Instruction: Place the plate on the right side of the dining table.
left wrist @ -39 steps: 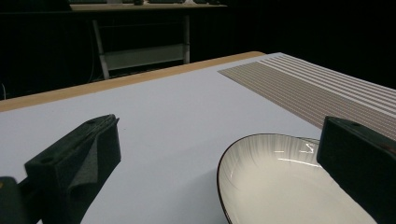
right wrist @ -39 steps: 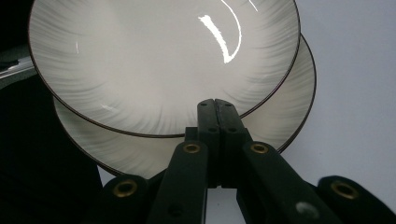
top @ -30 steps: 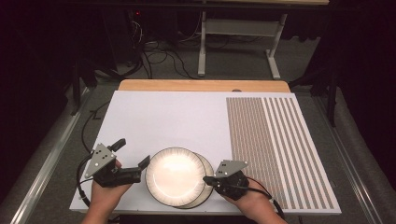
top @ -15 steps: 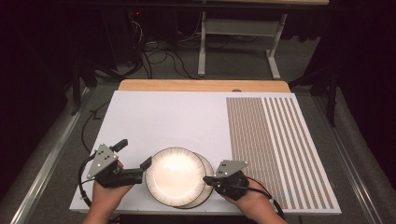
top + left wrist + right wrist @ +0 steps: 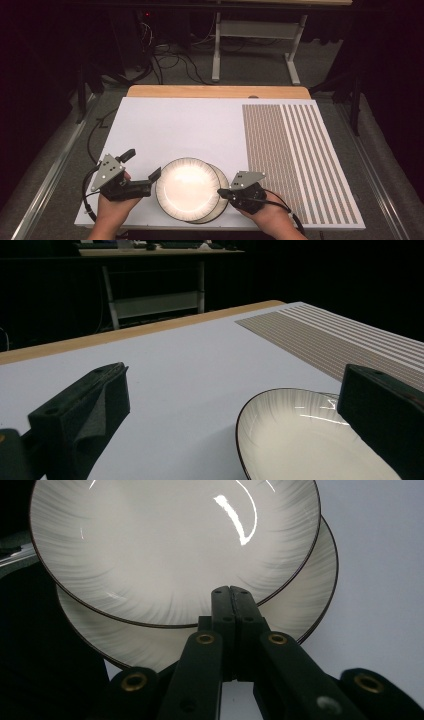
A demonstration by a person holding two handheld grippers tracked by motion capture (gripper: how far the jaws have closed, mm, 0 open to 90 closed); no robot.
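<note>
Here, in the high view, two plates lie stacked near the front edge of the white table [image 5: 190, 125]: the upper plate [image 5: 187, 187] sits slightly left of the lower plate [image 5: 222, 184], and both are bare inside. The left gripper [image 5: 145, 170] stands spread just left of them; the right gripper [image 5: 223, 192] meets their right rims. In the left gripper view, wide jaws frame the upper plate [image 5: 300, 440]. In the right gripper view, jaws pressed together overlap the rims; upper plate [image 5: 170, 545], lower plate [image 5: 305, 595].
</note>
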